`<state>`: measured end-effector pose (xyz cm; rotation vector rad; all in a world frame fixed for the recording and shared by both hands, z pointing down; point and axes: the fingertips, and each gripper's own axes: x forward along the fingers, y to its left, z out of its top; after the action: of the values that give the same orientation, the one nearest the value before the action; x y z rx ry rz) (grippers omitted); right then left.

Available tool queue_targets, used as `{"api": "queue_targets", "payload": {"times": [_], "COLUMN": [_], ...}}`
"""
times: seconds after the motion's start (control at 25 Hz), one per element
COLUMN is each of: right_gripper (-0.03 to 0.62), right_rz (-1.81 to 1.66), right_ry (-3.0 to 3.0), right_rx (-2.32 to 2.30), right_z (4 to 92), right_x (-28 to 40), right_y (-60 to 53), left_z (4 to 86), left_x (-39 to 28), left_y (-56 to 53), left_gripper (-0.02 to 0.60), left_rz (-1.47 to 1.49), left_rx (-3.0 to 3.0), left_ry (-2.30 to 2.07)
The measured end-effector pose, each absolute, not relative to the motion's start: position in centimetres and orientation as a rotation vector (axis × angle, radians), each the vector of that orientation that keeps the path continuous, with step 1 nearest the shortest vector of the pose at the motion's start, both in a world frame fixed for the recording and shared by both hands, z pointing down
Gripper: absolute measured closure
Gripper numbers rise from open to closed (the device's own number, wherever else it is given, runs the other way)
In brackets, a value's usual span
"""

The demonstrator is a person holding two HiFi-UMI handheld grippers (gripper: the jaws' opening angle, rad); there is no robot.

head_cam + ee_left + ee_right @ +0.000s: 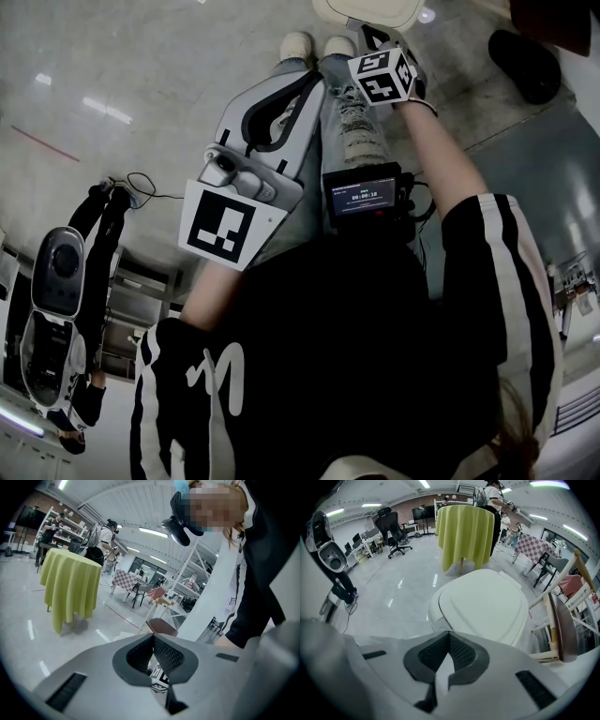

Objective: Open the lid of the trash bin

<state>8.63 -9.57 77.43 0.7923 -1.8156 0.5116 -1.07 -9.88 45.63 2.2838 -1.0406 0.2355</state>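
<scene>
Lid (487, 603) down flat, the cream rounded plastic trash bin (435, 613) stands on the glossy grey floor (393, 597) just ahead of the right gripper (449, 633). With the lid shut, whatever is inside cannot be seen. In the head view only a sliver of the bin shows at the top edge, cut off by the frame, just beyond the person's pale shoes (298, 44). The right gripper's marker cube (382, 75) covers its tips there.

The right gripper's grey jaws meet at their tips with nothing clamped. They point at the near edge of the bin, close to it, though contact cannot be made out. The left gripper (153, 637) is likewise closed tip to tip and empty. It is held in front of the person's legs and points away from the bin. A scrap of square marker shows through the gap behind its pads (168, 656), too partial to place. A yellow-green cloth-draped round table (464, 529) stands well behind the bin.
</scene>
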Motion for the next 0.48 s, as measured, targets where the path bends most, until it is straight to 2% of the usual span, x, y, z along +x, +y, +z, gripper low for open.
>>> {"api": "queue_targets", "payload": {"times": [0.48], "right_gripper": [0.591], "right_rz": [0.360], "right_ry": [-1.782], "right_rx": [0.809], "right_z": [78.11], "right_x": [8.71], "right_y": [-9.09], "left_z": [45.68], "left_x": [-0.35], "left_y": [-9.83], "left_gripper": [0.574], "left_rz": [0.240], "left_rx": [2.282], "left_ry": [-1.022]}}
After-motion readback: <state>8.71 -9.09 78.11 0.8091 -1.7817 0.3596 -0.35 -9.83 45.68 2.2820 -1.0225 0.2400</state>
